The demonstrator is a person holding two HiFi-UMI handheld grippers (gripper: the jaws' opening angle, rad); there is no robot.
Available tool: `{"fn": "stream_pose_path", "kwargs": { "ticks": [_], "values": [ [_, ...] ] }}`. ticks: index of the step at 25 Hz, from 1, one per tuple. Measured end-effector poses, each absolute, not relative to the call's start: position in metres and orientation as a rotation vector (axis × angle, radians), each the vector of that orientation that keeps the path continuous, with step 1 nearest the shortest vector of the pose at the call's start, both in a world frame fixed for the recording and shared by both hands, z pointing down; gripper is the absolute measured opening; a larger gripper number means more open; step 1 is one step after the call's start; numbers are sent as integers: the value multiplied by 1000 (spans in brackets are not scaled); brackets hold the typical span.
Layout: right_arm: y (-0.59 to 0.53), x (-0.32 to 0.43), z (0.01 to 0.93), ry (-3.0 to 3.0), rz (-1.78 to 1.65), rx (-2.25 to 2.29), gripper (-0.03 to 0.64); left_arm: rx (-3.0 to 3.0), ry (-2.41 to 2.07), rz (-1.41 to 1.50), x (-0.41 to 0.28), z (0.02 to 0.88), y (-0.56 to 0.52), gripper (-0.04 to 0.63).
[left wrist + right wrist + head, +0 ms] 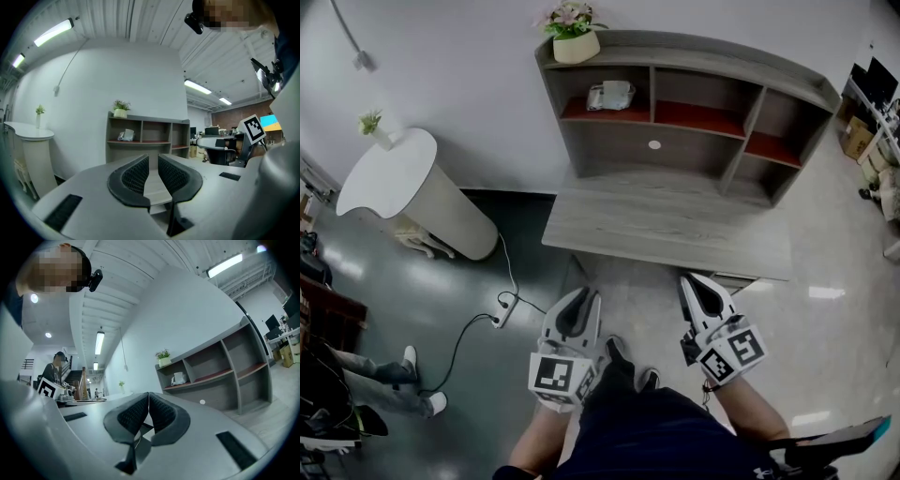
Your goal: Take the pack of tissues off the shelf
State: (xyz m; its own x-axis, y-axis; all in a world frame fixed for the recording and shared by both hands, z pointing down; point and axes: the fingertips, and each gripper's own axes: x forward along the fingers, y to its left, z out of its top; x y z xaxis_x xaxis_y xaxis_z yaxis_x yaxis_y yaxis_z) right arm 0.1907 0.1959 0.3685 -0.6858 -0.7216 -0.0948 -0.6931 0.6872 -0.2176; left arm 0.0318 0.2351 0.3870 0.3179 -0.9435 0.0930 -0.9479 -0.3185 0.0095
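The pack of tissues [609, 95] lies in the upper left compartment of the shelf [694, 58], on its red-lined board, near that compartment's right wall. On the shelf's top board, at the left corner, stands a potted plant [574, 33]. The shelf sits along the far edge of a grey desk [666, 225], whose surface in front of it is bare wood grain. Both grippers are well apart from the pack, held low, short of the desk's near edge and close to the person's body, with the forearms coming up from the bottom of the head view and the marker cubes toward the person. The left gripper [581, 300] points forward at the desk's near left corner; its own view shows its jaws a narrow gap apart with nothing between them, the desk and shelf visible through the slit. The right gripper [698, 281] is level with it, towards the near edge's right part, angled slightly leftwards; its pads meet at the tips and hold nothing. To the left of the desk stands a white rounded counter [394, 178].
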Motion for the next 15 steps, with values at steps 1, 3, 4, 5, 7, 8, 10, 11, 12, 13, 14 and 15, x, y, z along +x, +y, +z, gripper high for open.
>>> {"fn": "stream_pose_path", "kwargs": {
  "ticks": [1, 3, 4, 5, 7, 8, 10, 11, 12, 13, 14, 15],
  "values": [
    [190, 189, 371, 2724, -252, -1162, 12, 2499, -1790, 106, 29, 389, 229, 72],
    [179, 185, 374, 2727, -259, -1183, 12, 2497, -1778, 95, 23, 391, 215, 72],
    [172, 183, 375, 2729, -259, -1193, 12, 2497, -1772, 89, 20, 392, 208, 72],
    [165, 180, 375, 2729, -256, -1202, 12, 2499, -1766, 85, 17, 393, 200, 72],
    [150, 173, 374, 2727, -250, -1215, 12, 2502, -1751, 82, 8, 395, 184, 72],
    [143, 169, 372, 2726, -247, -1221, 12, 2505, -1743, 81, 4, 395, 176, 72],
    [129, 161, 369, 2722, -245, -1234, 12, 2510, -1728, 75, -4, 392, 160, 72],
    [121, 157, 367, 2719, -246, -1240, 12, 2514, -1720, 72, -8, 390, 151, 72],
    [114, 152, 366, 2718, -248, -1245, 12, 2518, -1713, 70, -12, 388, 143, 72],
    [107, 147, 365, 2717, -251, -1248, 12, 2521, -1706, 70, -16, 386, 136, 72],
    [101, 142, 364, 2717, -256, -1249, 12, 2523, -1701, 70, -20, 386, 129, 72],
    [95, 136, 365, 2718, -262, -1251, 12, 2523, -1697, 71, -25, 386, 123, 72]
  ]
}}
